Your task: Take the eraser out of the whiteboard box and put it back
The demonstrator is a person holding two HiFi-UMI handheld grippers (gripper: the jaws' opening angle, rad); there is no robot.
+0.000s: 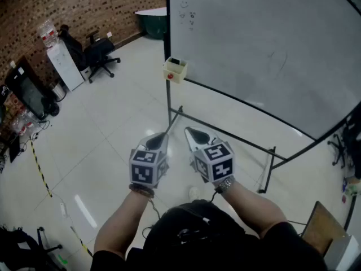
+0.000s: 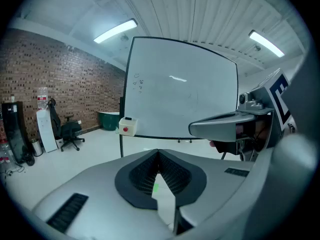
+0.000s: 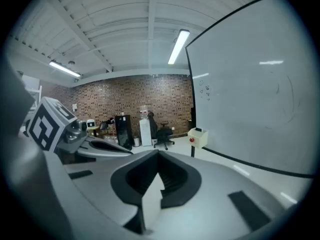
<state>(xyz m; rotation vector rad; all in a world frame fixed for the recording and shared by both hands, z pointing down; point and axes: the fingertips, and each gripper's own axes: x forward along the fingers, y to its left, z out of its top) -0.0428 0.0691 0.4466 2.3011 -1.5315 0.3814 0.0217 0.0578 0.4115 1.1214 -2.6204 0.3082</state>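
Left gripper (image 1: 159,138) sits lower centre of my head view, jaws clenched tight, nothing between them. Whiteboard box (image 1: 175,70), yellowish with a red dot, hangs upper centre on the board's left edge, well apart from both grippers. I see the dark eraser (image 1: 175,61) sticking out of its top. Right gripper (image 1: 194,134) is just beside the left one, jaws also pressed together, empty. Whiteboard (image 1: 265,44) fills the upper right of the frame, with faint marks near its top left corner.
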